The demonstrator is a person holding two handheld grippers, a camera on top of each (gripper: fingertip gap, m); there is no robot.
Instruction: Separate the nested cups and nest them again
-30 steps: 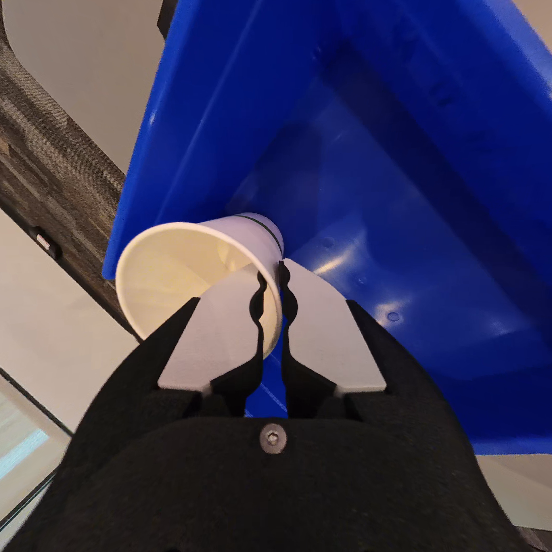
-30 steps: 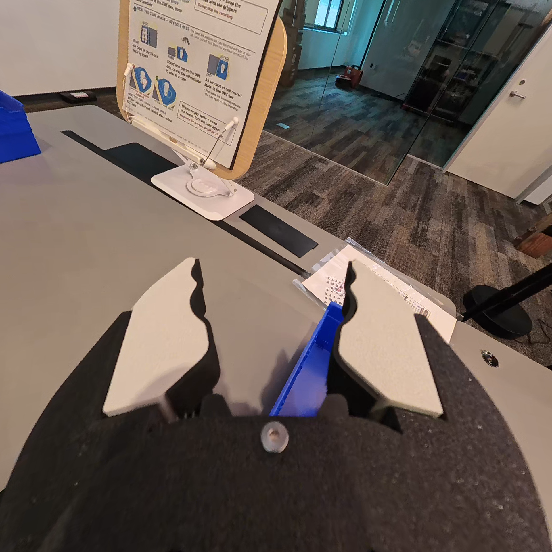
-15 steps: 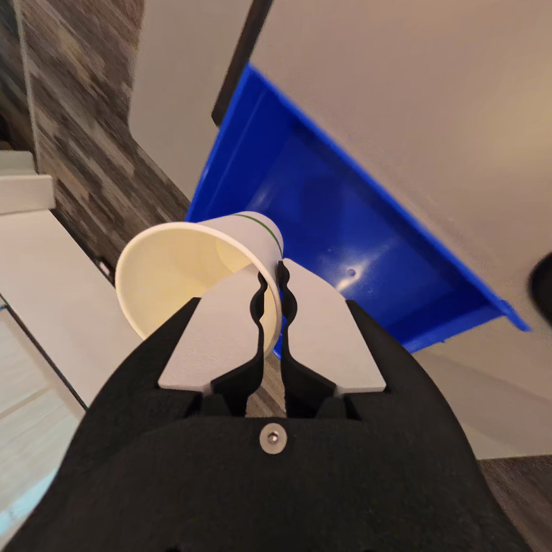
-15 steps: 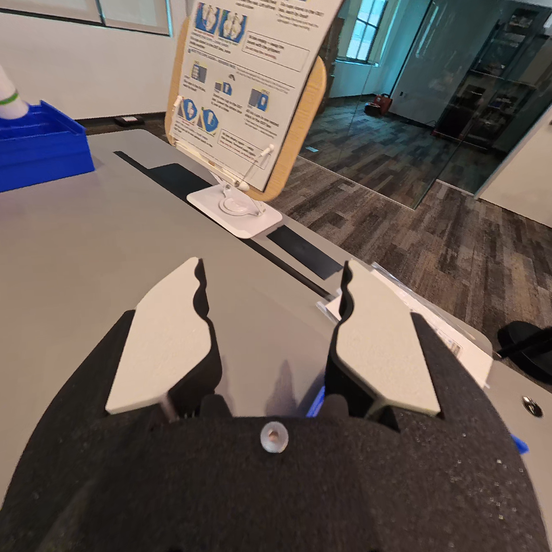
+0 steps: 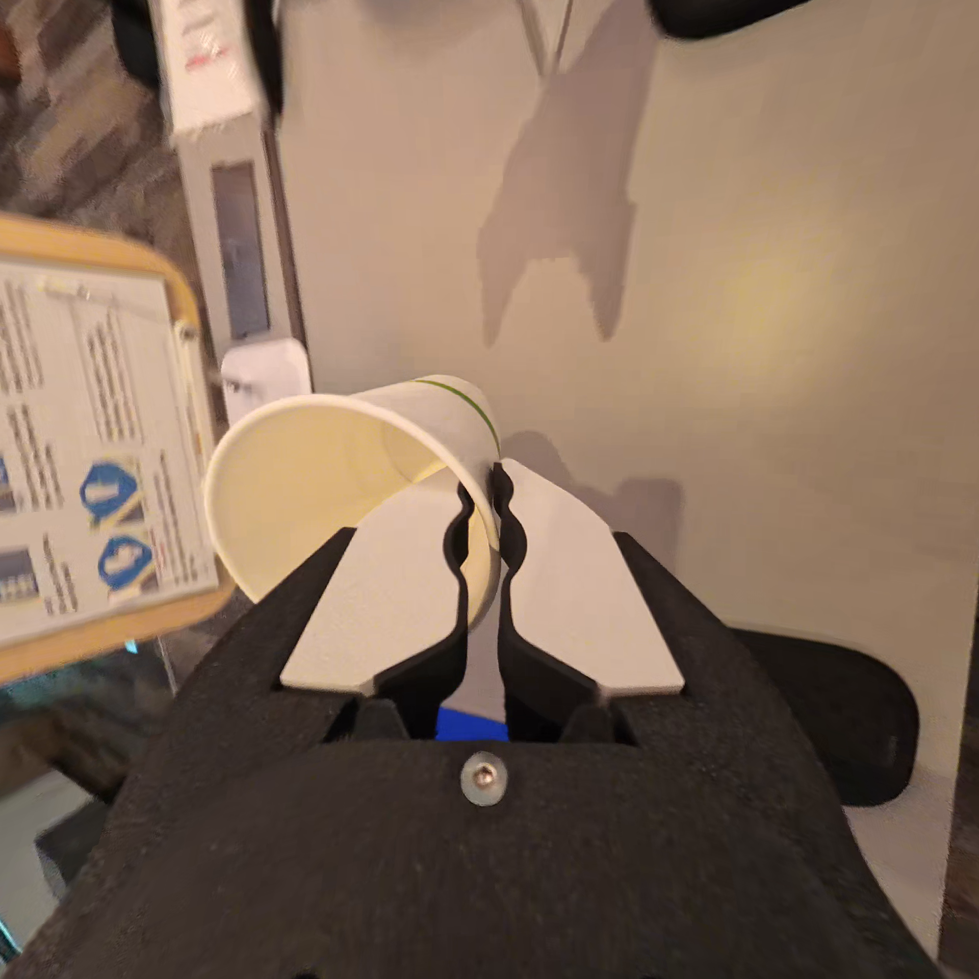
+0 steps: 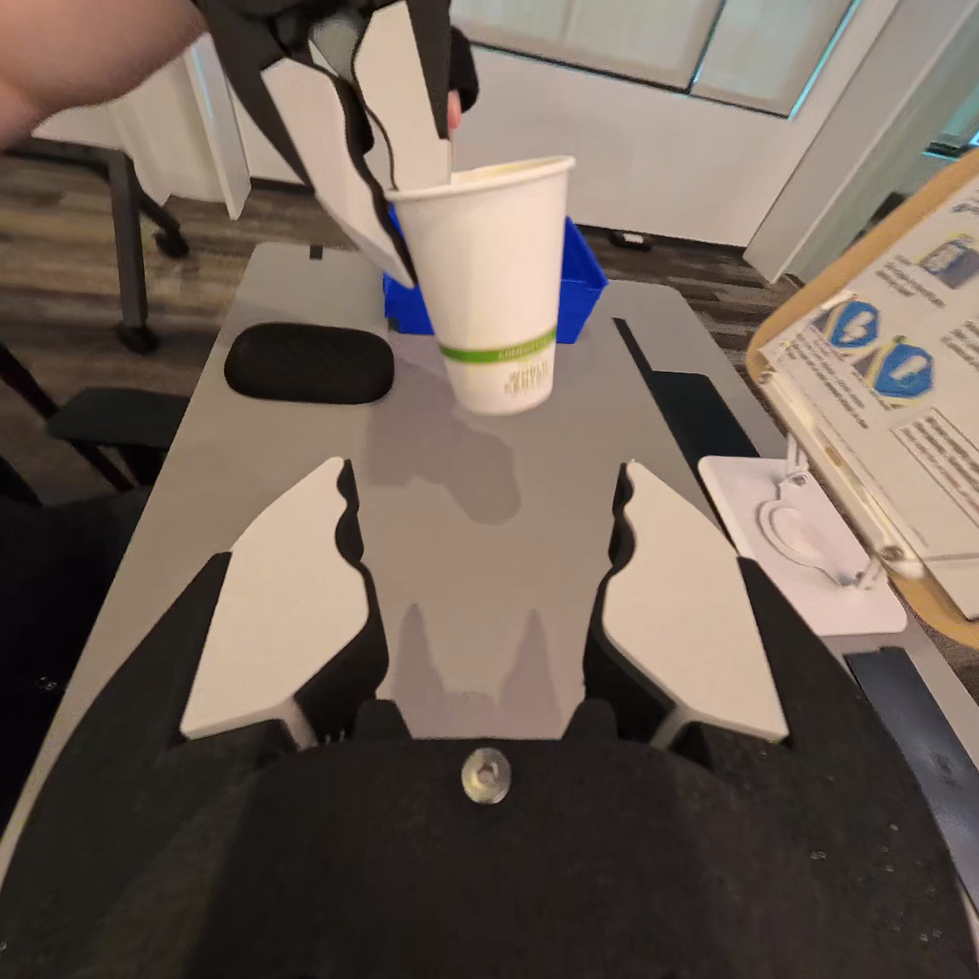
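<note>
Black gripper (image 6: 484, 535) – grey-white fingers (image 6: 286, 598), silver screw (image 6: 485, 783).

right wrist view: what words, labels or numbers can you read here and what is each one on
I won't copy out writing; here is where it stands.
Cup: pale lettering on its green band, with a grey printed mark beneath; both small and soft.
Sheet on the wooden board at right: blocks of dark print beside blue badge pictures, too blurred to read.
No other writing shows.

White cup (image 6: 492, 275) with green band, blue bin (image 6: 580, 286), grey table (image 6: 477, 556), black pad (image 6: 310, 363)
</note>
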